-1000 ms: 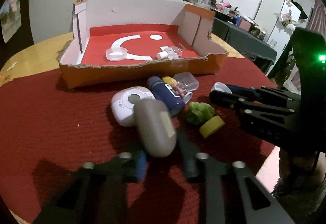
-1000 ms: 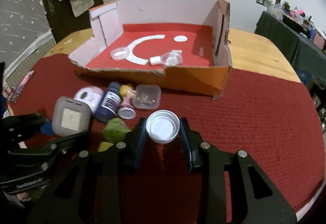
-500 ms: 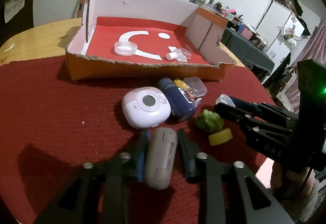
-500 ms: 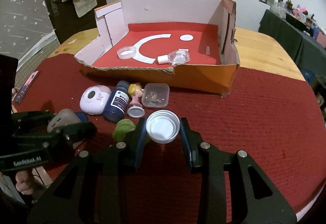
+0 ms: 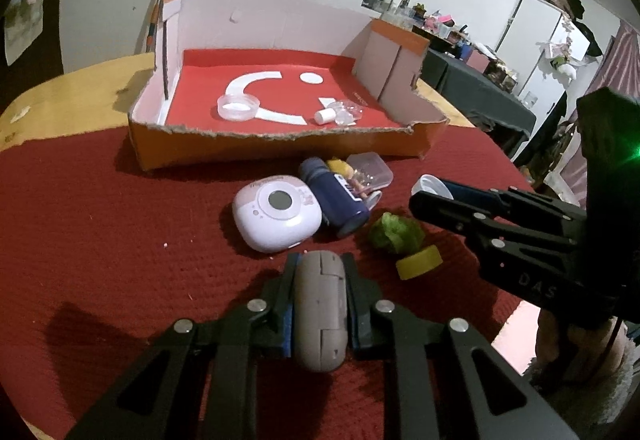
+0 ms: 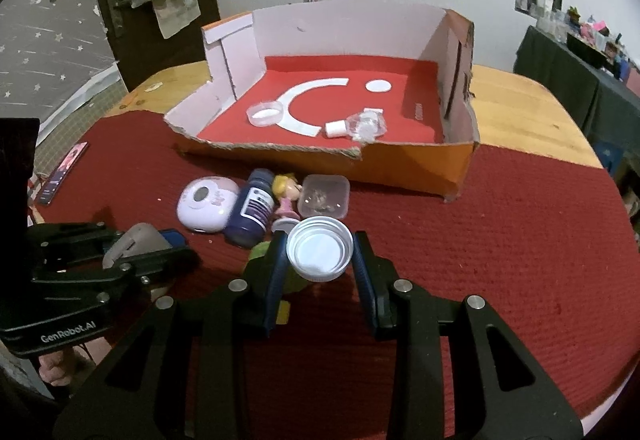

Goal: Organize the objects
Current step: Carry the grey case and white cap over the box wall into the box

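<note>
L tongs [image 5: 319,282]: clamped, tilted dwn | R tongs [image 6: 320,260]: clamped, tilted dwn

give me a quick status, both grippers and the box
Left gripper shut on grey rounded plastic case. Right gripper shut on white plastic screw lid. Orange cardboard box ahead, small items cluttered before it.

I'm looking at a wooden table [image 6: 516,96] wearing a red cloth [image 6: 500,240]. Ahead of my grippers a torn cardboard tray [image 6: 400,168] is sitting on it, with a white round device [image 5: 276,212], navy bottle [image 5: 336,196] and clear box [image 5: 370,168] lying nearer.
</note>
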`<control>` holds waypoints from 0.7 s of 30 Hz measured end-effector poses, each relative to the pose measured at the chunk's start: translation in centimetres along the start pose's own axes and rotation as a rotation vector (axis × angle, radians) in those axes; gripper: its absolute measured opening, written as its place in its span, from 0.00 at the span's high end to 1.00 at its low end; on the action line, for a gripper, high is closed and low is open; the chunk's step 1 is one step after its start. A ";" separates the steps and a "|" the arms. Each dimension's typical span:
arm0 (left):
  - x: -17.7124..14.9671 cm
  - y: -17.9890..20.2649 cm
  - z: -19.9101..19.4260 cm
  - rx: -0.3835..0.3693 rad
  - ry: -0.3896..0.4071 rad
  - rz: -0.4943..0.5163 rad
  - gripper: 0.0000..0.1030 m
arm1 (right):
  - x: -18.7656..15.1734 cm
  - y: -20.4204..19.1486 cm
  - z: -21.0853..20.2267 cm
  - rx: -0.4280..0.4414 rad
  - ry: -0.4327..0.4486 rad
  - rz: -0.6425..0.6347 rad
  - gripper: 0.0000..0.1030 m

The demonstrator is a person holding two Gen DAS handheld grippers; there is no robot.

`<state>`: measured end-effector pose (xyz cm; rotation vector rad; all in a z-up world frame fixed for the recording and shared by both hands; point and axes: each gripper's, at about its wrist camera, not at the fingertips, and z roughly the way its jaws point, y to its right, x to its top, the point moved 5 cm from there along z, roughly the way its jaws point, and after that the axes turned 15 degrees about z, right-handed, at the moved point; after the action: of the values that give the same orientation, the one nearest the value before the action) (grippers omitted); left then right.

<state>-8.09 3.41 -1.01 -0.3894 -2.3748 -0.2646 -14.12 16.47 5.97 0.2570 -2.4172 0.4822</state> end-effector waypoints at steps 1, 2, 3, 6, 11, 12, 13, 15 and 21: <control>0.0 0.0 -0.1 0.002 0.003 0.002 0.81 | 0.1 -0.1 -0.1 0.003 0.002 -0.001 0.70; 0.1 0.0 -0.1 0.003 0.007 0.004 0.81 | 0.1 -0.3 -0.2 0.006 0.004 -0.003 0.70; 0.1 0.0 -0.2 0.005 0.010 0.005 0.81 | 0.2 -0.4 -0.3 0.009 0.006 -0.005 0.70; 0.1 -0.2 -0.3 0.006 0.015 0.002 0.81 | 0.2 -0.7 -0.4 0.013 0.007 -0.009 0.70; 0.3 -0.3 -0.8 0.007 0.028 0.002 0.81 | 0.5 -1.0 -0.5 0.019 0.010 -0.014 0.70; 0.4 -0.4 -0.9 0.008 0.032 0.002 0.81 | 0.5 -1.1 -0.5 0.020 0.011 -0.015 0.70; 0.5 -0.4 -1.0 0.009 0.035 0.002 0.81 | 0.6 -1.2 -0.6 0.022 0.013 -0.016 0.70; 0.7 -0.5 -1.2 0.012 0.042 0.003 0.81 | 0.7 -1.3 -0.7 0.025 0.016 -0.018 0.70; 1.6 -1.2 -1.7 0.024 0.062 0.007 0.81 | 1.2 -1.5 -0.9 0.033 0.023 -0.015 0.70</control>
<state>-8.63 2.15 1.24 -0.3729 -2.3129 -0.2419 -14.04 15.44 7.78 0.2819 -2.3847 0.5161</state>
